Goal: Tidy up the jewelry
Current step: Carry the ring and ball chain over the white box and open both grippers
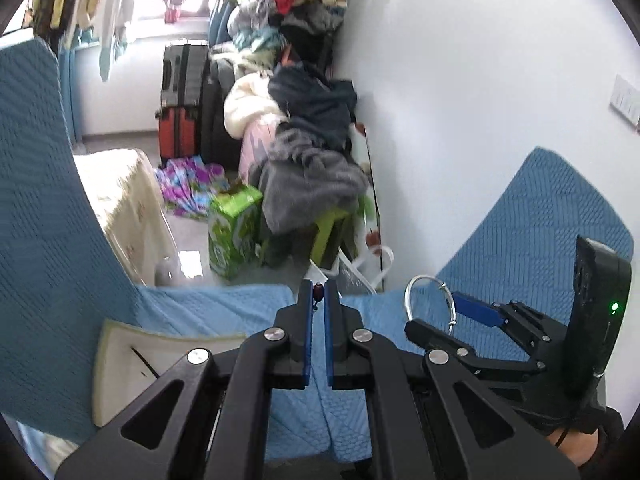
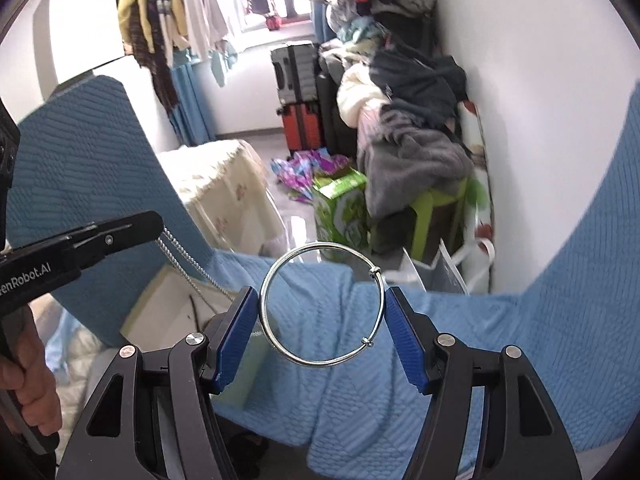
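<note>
My right gripper (image 2: 322, 304) is shut on a silver bangle (image 2: 320, 361), held across its width between the blue pads, above the blue quilted cover. The bangle also shows in the left wrist view (image 1: 407, 298). My left gripper (image 1: 318, 298) is shut on a silver chain necklace: a small dark red bead (image 1: 318, 291) shows between its tips, and the chain (image 2: 188, 270) hangs from it toward a cream jewelry box (image 2: 160, 316). The box also shows in the left wrist view (image 1: 120, 364), low left of the left gripper.
Blue quilted covers (image 2: 360, 380) drape the seat and chair backs on both sides. Beyond stand a cloth-covered table (image 2: 224, 196), a green carton (image 2: 340, 208), a green stool piled with clothes (image 2: 416, 160), suitcases (image 2: 300, 96) and a white wall at right.
</note>
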Motion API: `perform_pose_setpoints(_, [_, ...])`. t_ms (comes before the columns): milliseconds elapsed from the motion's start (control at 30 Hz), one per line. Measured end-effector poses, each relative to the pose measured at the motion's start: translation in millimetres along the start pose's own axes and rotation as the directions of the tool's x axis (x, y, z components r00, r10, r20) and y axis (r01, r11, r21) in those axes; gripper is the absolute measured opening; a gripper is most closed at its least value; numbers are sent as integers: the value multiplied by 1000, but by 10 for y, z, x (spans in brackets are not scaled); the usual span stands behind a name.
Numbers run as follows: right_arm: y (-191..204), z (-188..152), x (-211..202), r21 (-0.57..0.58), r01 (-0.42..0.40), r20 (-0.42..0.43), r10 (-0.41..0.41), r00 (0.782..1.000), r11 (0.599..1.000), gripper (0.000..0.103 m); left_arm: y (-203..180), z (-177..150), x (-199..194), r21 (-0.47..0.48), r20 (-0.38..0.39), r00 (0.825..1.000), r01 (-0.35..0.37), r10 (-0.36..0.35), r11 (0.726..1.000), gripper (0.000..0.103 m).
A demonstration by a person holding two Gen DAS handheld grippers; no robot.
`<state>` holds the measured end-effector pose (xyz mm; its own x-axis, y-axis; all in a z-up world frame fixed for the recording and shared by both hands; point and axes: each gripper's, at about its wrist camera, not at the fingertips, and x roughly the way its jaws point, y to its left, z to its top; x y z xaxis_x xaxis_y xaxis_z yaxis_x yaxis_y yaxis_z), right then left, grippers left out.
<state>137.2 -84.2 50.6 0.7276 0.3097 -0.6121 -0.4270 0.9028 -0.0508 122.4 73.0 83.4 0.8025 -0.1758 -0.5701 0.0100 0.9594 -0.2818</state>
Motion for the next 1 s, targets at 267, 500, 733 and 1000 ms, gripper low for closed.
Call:
perform_pose_setpoints(267, [532, 302, 22, -24, -70, 68, 71, 995, 997, 63, 367, 166, -421, 27, 83, 996, -41, 38, 999, 4])
perform_pose_setpoints(500, [998, 122, 470, -65, -104, 10, 105, 994, 992, 63, 844, -71, -383, -11, 80, 994, -78, 78, 997, 5])
perform_pose_setpoints(733, [1299, -302, 1131, -67, -112, -108, 105, 989, 991, 63, 1353, -585, 28, -60, -39, 994, -102, 100, 993, 5])
perform_pose_setpoints(1000, [1416, -710, 1651, -83, -77, -192, 60, 980, 994, 63, 1716, -1097, 505, -88, -180, 979, -112, 95, 990, 5])
